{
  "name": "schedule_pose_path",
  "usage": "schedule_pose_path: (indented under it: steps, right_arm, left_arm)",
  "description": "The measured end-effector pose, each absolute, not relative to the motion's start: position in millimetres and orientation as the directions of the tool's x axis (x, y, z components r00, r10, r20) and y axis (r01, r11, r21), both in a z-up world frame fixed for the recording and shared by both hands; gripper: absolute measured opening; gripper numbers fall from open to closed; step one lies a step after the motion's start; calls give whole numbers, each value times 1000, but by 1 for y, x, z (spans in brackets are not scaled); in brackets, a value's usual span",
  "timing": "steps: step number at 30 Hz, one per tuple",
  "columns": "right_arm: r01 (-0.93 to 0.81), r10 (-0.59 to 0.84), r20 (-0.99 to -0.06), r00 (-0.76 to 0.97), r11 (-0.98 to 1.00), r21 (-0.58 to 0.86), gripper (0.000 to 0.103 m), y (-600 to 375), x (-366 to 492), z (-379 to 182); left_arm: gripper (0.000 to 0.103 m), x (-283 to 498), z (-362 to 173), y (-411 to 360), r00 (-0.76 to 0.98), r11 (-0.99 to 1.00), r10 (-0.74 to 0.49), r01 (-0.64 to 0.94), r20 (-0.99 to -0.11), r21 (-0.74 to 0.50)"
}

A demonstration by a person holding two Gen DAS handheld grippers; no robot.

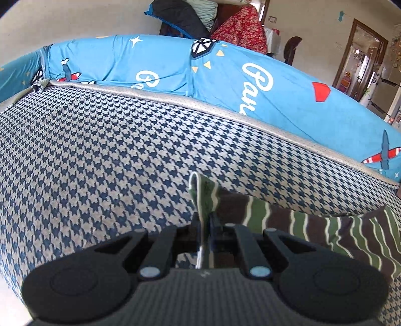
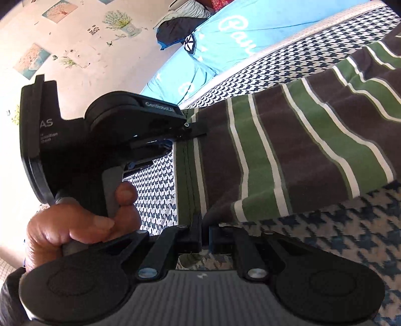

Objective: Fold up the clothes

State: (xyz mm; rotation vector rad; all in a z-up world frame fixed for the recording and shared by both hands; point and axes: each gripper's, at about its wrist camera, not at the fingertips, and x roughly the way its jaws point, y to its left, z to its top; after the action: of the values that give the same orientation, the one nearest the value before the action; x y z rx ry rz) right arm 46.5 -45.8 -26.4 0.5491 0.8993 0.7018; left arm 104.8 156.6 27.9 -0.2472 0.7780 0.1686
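A striped garment [image 2: 288,150], dark brown and green with thin white lines, lies stretched over a houndstooth cushion [image 1: 100,155]. My left gripper [image 1: 204,225] is shut on one corner of the garment's hem [image 1: 204,193], which sticks up between its fingers. In the right wrist view the left gripper [image 2: 195,130] shows side-on, pinching the far end of the same hem. My right gripper [image 2: 204,225] is shut on the near end of that hem [image 2: 188,180]. The hem hangs taut between the two grippers, raised a little above the cushion. The rest of the garment trails to the right.
A bright blue printed sheet [image 1: 225,75] covers a raised back behind the cushion. Piled bedding [image 1: 190,17] sits beyond it. A doorway [image 1: 358,55] opens at the far right. A wall with stickers [image 2: 62,50] is at the left. A person's hand [image 2: 82,220] holds the left gripper's handle.
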Motion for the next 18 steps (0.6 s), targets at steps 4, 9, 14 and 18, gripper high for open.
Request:
schedule_pose_path:
  steps: [4,9,14,18]
  right_arm:
    - [-294,730,-572,375,678,673,21,-36,54,-37]
    - [-365,717,-600,355,697,617,27,-62,44,-36]
    - [-417,674,-613,411,737,531,29,-106,46,-18]
    - [-410,606,-617,503,795,446,35,-146,59,3]
  left_arm:
    - [24,113,20,174,622,922,220,-385,-752,-48]
    - [42,105,23,180,632,906,177,-404,-754,-126]
    - [66,108,26,152,657,938,138,-328,-742,-116]
    - [77,112,23,127,673,957,94,-264,-734,-119]
